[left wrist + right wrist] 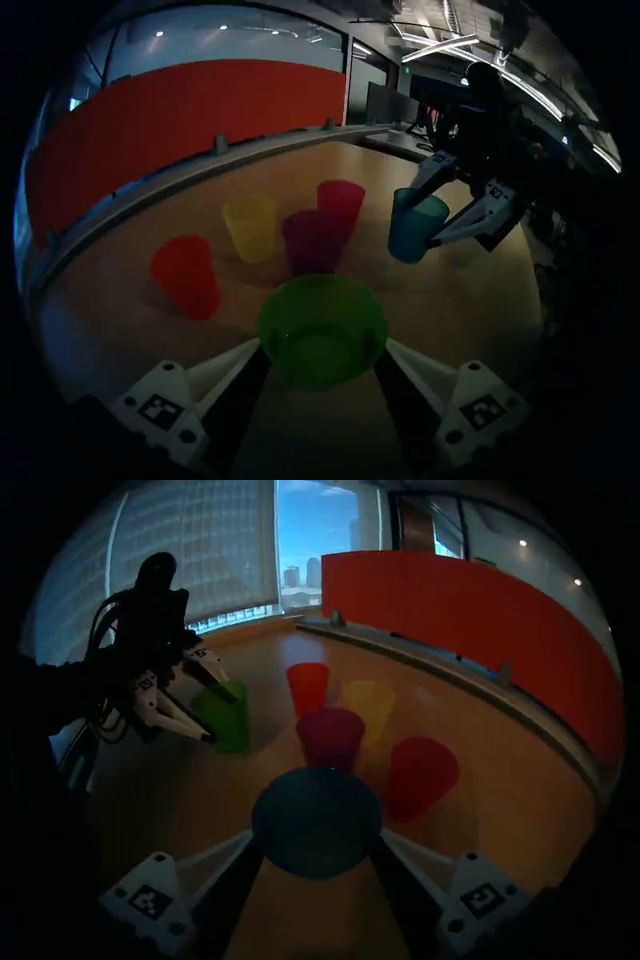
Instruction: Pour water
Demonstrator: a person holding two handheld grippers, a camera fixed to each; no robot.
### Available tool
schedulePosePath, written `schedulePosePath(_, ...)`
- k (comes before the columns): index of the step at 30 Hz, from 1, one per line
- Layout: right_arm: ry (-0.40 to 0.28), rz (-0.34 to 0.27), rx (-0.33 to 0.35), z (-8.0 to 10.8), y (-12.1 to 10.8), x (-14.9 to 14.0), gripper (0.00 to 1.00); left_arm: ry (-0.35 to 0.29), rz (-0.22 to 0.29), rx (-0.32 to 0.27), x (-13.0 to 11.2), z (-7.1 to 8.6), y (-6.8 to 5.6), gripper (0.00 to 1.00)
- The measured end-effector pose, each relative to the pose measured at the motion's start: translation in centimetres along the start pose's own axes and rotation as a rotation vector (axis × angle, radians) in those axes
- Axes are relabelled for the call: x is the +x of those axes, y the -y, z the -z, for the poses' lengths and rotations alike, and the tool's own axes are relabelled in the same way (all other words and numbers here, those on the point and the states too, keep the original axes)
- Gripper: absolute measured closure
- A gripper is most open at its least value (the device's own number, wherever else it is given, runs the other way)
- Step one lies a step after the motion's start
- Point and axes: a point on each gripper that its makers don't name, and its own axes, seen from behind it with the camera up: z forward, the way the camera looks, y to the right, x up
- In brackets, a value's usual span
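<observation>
A green cup [322, 316] sits upright between the fingers of my left gripper [323, 350], which is shut on it just above the wooden table [456, 304]. In the right gripper view the same green cup [226, 720] shows at the left, held by the left gripper [222, 715]. My right gripper [318, 838] is shut on a teal cup [317, 816]. In the left gripper view that teal cup [414, 228] hangs at the right in the right gripper [418, 220]. No water is visible.
Between the grippers several cups stand on the table: red [188, 276], yellow [250, 228], purple [314, 240] and pink [340, 198]. A red partition [184, 112] runs along the table's far edge. Windows [316, 528] lie behind the dark-sleeved person [48, 696].
</observation>
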Motion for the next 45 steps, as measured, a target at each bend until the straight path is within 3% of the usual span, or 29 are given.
schedulePosePath(15, -0.091, 0.049, -0.035, 5.0, 2.4, 5.3, 0.12, -0.188, -0.02, 0.087, 7.2, 6.7, -0.6, 0.17)
schedulePosePath(24, -0.15, 0.059, -0.058, 7.0, 3.1, 7.4, 0.12, -0.298, -0.007, 0.102, 10.4, 9.5, -1.4, 0.17)
schedulePosePath(36, -0.236, 0.055, -0.067, 8.2, 3.2, 9.7, 0.12, -0.404, 0.022, 0.086, 12.7, 10.6, -2.2, 0.17)
schedulePosePath(45, -0.299, 0.056, -0.067, 8.7, 3.2, 11.0, 0.1, -0.419, 0.031, 0.075, 13.2, 10.5, -2.4, 0.17)
